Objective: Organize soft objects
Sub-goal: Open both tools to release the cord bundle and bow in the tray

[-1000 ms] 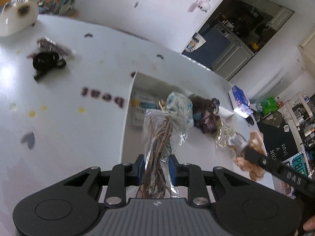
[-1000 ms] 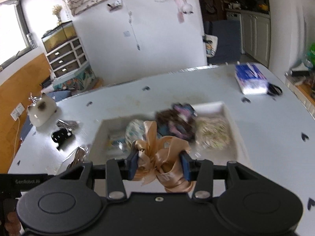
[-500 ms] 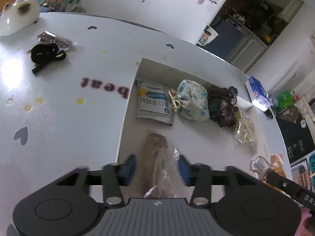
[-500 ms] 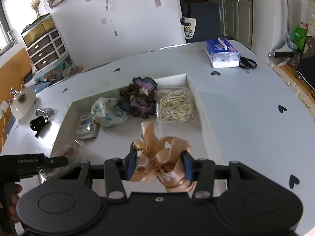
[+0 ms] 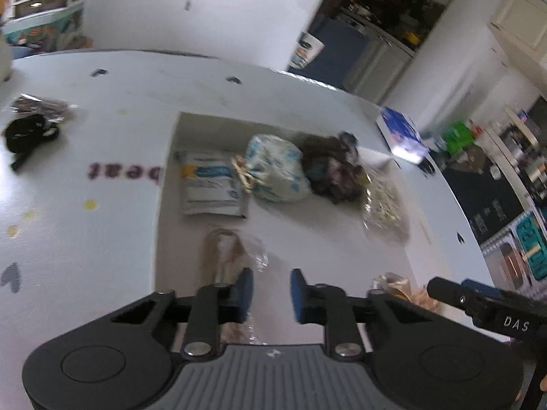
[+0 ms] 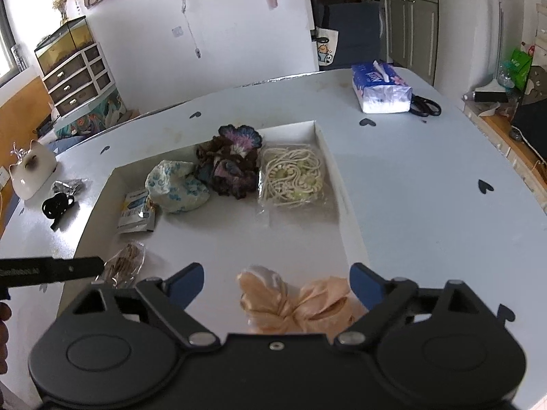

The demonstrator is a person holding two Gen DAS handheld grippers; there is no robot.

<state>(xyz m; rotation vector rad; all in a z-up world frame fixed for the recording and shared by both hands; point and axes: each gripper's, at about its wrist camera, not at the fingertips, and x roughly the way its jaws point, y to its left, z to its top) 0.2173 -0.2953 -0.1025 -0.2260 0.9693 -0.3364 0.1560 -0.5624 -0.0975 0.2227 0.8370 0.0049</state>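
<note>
— Left view? Left gripper [image 5: 270, 288] parted, empty; packet [image 5: 225, 256] lying in tray [image 5: 167, 177], likely its sorted spot.

— Right view? Right gripper [image 6: 277, 282] spread wide; ribbon [image 6: 301, 305] loose between, resting in tray [image 6: 328, 143].

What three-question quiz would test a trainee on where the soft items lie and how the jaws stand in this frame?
1. True or false: the right gripper is clamped on the peach ribbon bow.
2. Multiple choice: in the white tray, what lies between the blue-patterned pouch and the bagged cream cord? A) tissue box B) dark crocheted piece C) black clip
3. Fill in: the left gripper has its jaws ____, with the clear bag of brown strands lying just ahead of its left jaw.

Key: 1 false, the jaws stand wide and the bow lies between them; 2 B, the dark crocheted piece; 3 open.
</note>
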